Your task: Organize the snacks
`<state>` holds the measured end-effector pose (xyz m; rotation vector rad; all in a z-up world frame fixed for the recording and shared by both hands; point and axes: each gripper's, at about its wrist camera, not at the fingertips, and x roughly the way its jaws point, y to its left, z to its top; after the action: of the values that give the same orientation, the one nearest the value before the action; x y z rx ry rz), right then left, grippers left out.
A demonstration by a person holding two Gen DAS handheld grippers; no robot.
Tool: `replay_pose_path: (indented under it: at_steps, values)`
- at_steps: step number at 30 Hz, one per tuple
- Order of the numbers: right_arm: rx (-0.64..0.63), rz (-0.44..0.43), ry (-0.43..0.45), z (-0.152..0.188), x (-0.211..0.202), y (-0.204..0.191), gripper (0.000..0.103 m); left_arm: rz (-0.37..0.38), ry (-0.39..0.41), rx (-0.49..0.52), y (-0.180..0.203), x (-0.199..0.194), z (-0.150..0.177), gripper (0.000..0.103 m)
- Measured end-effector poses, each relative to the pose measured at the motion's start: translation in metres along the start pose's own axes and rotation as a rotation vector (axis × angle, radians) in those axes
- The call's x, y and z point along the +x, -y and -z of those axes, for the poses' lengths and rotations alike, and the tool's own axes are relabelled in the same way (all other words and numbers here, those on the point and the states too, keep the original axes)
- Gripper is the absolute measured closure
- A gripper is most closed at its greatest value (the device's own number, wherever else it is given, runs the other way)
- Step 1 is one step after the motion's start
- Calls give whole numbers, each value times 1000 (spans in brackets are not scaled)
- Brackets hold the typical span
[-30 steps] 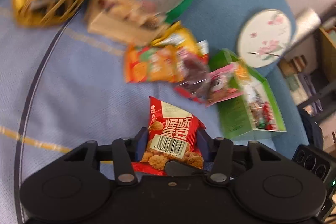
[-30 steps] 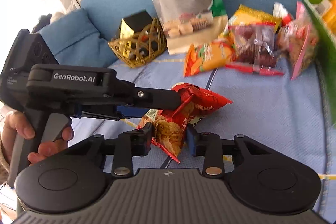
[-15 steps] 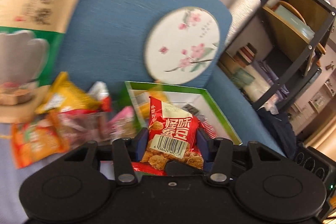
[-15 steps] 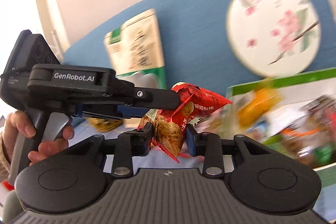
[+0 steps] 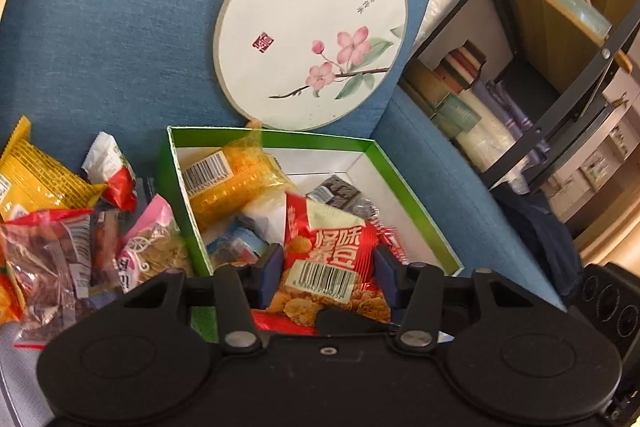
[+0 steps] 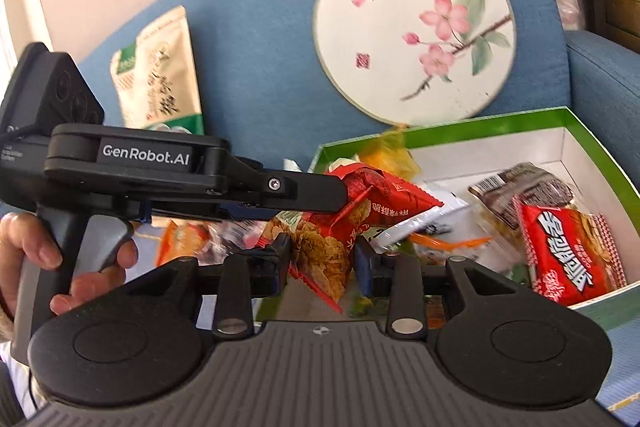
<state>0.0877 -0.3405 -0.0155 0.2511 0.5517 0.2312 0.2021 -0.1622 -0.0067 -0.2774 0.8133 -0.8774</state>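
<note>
Together left tool (image 5: 326, 273), right tool (image 6: 322, 259) half-open, pinching red snack packet (image 5: 328, 247)

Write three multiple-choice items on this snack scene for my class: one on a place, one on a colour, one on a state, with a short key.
1. Where does the round blossom fan stand?
A. inside the box
B. against the blue sofa back
C. on the shelf

2. What colour is the box rim?
A. green
B. black
C. pink

3. What is the state of the left hand-held gripper?
A. open and empty
B. shut on the red snack packet
C. shut on a fan

Key: 1 B, it leans on the sofa back behind the box. 2 A, the edges are green. 3 B, both pads press the packet's sides.
</note>
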Motion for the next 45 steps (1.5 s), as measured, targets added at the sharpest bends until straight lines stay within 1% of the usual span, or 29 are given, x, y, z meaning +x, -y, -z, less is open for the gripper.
replay_pose_path:
  at_steps: [1,2,3,4,6,8,9,10,11,13,15,18,21,22,24,26,28,31,33,36,39,41,42,43,44,45]
  values:
    - [-10,17,-14,1,2,0,41,-6,13,10,1,-1,1,45]
    - [-25,44,-27,2,4,0,41,-12,26,14,1,-3,2,16]
    - [-43,81,-30,3,5,-1,37,-29,40,12,1,-6,3,0]
    - [-62,117,-39,3,7,-2,34,-51,59,12,2,-11,4,0]
    - [-78,150,-37,4,6,-2,34,-77,84,29,1,-18,4,0]
    - [-65,129,-23,4,3,-1,32,-97,86,38,-1,-22,4,0]
    - [-63,122,-22,4,3,-1,35,-110,85,37,-3,-24,4,0]
    - [-71,126,-27,5,4,-2,43,-117,83,35,-6,-26,5,0]
    - [-83,132,-41,6,7,-2,49,-122,82,30,-8,-28,6,0]
    - [-61,134,-63,10,16,3,49,-139,86,15,-13,-33,9,0]
    - [-56,126,-62,9,15,2,49,-149,86,-2,-18,-40,12,0]
    - [-88,132,-25,8,5,-7,47,-181,93,7,-24,-58,20,0]
    - [-114,132,44,5,-6,-20,31,-252,115,43,-32,-81,29,0]
    - [-120,126,68,5,-9,-25,22,-280,124,52,-36,-89,33,0]
    - [-115,89,92,5,-10,-34,14,-331,130,65,-46,-103,41,0]
    - [-116,17,91,8,-6,-45,14,-376,134,62,-58,-114,48,0]
    - [-131,-51,78,13,0,-57,14,-403,132,39,-72,-123,54,0]
    - [-158,-120,47,23,11,-75,13,-448,136,12,-89,-128,57,0]
    - [-190,-138,22,29,19,-85,13,-450,135,-23,-97,-127,55,0]
    - [-228,-149,-6,39,29,-96,13,-387,139,-71,-101,-118,46,0]
    - [-238,-154,-18,44,35,-99,13,-360,131,-85,-99,-97,35,0]
    - [-235,-146,-22,45,37,-97,13,-350,110,-83,-99,-79,29,0]
    - [-233,-147,-24,46,38,-96,13,-356,98,-81,-99,-70,27,5]
    - [-231,-145,-26,46,39,-95,13,-358,87,-81,-100,-62,26,8]
    - [-228,-142,-26,46,40,-94,13,-358,76,-84,-101,-56,26,15]
    - [-225,-141,-28,46,41,-93,13,-358,68,-79,-101,-51,26,31]
